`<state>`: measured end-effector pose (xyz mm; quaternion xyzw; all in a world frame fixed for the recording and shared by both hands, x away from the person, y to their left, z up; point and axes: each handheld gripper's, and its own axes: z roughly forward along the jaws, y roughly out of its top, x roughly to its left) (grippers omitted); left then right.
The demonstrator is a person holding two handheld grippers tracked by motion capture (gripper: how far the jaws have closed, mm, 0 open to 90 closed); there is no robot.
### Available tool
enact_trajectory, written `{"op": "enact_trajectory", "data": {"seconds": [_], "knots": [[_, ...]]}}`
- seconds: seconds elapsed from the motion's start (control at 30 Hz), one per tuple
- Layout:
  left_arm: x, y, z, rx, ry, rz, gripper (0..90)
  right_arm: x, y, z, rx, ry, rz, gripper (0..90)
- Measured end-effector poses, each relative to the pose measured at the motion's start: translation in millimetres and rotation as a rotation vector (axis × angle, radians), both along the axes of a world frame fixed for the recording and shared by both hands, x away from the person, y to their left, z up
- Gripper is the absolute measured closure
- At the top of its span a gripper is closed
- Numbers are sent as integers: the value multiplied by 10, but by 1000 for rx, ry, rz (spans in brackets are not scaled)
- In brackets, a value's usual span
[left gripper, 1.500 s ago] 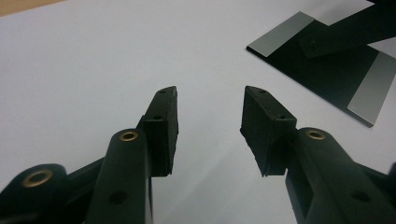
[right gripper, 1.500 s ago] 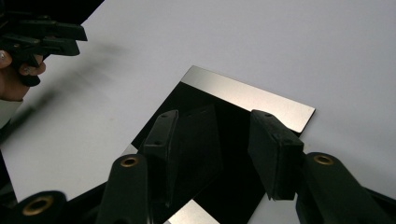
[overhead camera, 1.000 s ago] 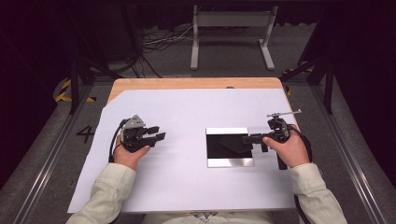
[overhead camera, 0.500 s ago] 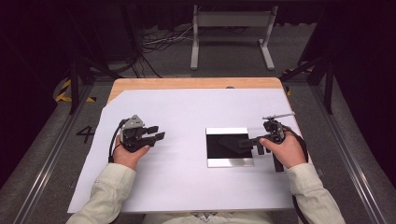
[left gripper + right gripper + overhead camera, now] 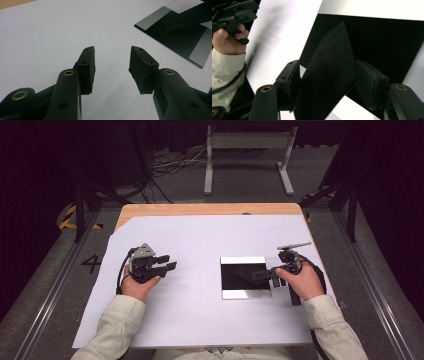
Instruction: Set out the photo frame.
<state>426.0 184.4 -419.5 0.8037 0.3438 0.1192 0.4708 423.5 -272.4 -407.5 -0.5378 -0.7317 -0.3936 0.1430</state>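
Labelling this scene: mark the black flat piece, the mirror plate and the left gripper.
black flat piece (image 5: 329, 75), right gripper view, middle of its face
mirror plate (image 5: 245, 292), high view, near silver edge
left gripper (image 5: 112, 62), left gripper view, between fingertips

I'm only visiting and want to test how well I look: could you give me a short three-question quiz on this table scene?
1. True or false: the left gripper holds something between its fingers.
2. What is between the fingers of the right gripper? A) a cup B) a black card C) a spoon
3. What lies under that card?

Key:
1. False: its fingers are open and empty.
2. B.
3. The shiny metal plate on the white sheet.
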Motion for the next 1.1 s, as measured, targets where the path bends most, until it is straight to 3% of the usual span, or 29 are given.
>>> {"op": "enact_trajectory", "data": {"seconds": [0.2, 0.5, 0.8, 1.1], "knots": [[-1, -3, -2, -1, 3, -1, 564, 1, 10, 19, 13, 3, 28, 532], [-5, -15, -8, 1, 7, 0, 560, -22, 5, 67, 11, -30, 59, 563], [-5, -22, -11, 6, 1, -4, 558, -103, 6, 202, -32, -79, 126, 598], [-7, -22, -8, 7, 0, -3, 557, -176, 21, 291, -43, -113, 178, 678]]}}
